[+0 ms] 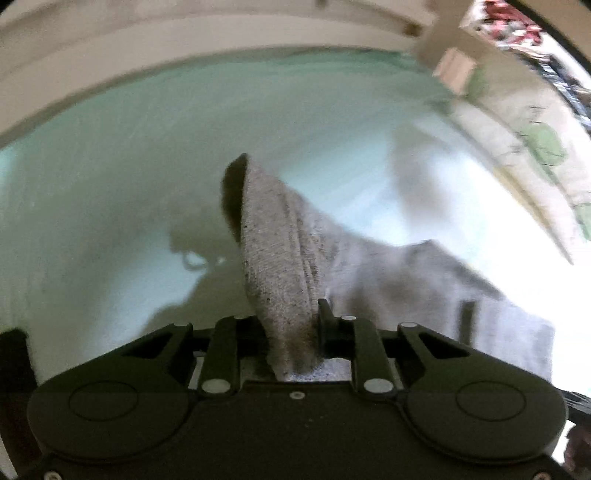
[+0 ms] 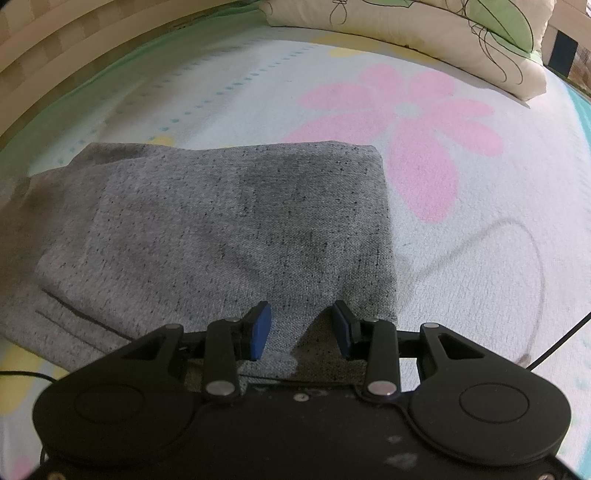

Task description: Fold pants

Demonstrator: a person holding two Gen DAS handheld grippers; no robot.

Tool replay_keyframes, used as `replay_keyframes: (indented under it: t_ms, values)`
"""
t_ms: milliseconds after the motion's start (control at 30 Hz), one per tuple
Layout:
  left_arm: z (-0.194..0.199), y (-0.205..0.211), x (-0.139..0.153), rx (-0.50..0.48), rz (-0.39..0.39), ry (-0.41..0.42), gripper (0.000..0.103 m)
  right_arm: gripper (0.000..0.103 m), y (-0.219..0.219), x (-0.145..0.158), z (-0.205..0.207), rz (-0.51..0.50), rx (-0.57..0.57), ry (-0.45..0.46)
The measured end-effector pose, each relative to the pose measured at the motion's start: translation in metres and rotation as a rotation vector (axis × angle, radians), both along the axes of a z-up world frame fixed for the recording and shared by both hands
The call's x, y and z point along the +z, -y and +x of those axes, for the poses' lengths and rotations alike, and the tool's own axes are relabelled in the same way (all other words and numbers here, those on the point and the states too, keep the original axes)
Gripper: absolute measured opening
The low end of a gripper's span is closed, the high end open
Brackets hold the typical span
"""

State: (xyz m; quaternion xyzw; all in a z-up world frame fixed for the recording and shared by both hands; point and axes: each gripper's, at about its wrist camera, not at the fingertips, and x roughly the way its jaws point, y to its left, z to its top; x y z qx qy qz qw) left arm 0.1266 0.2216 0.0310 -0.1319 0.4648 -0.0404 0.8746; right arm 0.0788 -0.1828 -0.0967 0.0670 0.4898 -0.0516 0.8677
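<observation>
The pants are grey speckled knit. In the left wrist view my left gripper [image 1: 291, 328] is shut on a bunched ridge of the pants [image 1: 277, 251] and holds it lifted above the bed; the rest of the cloth trails down to the right. In the right wrist view the pants [image 2: 221, 229] lie folded in flat layers on the bed sheet [image 2: 480, 258]. My right gripper [image 2: 301, 328] is open, its blue pads [image 2: 260, 332] spread apart just over the near edge of the folded cloth, which runs under them.
The sheet is pale with a large pink flower print [image 2: 406, 122]. A cream and green pillow [image 2: 424, 29] lies at the far edge. A thin dark cable [image 2: 554, 339] crosses at the right. The bed's pale frame [image 1: 110, 55] curves along the far side.
</observation>
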Motion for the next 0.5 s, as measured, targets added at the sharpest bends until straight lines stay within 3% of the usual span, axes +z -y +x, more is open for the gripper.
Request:
replay_keyframes:
  t_ms: [133, 267, 367, 500]
  values:
    - [-0.009, 0.052, 0.028, -0.099, 0.027, 0.088, 0.027, 0.039, 0.003, 0.001, 0.001, 0.012, -0.004, -0.005]
    - [-0.017, 0.108, 0.043, -0.209, 0.005, 0.142, 0.025, 0.039, 0.006, 0.001, 0.002, 0.023, -0.006, -0.006]
    - [-0.017, 0.157, 0.035, -0.297, -0.015, 0.137, 0.025, 0.039, 0.008, 0.002, 0.001, 0.031, -0.008, -0.005]
    - [-0.012, 0.217, 0.002, -0.377, -0.038, 0.060, 0.026, 0.039, 0.009, 0.002, 0.001, 0.033, -0.005, -0.002]
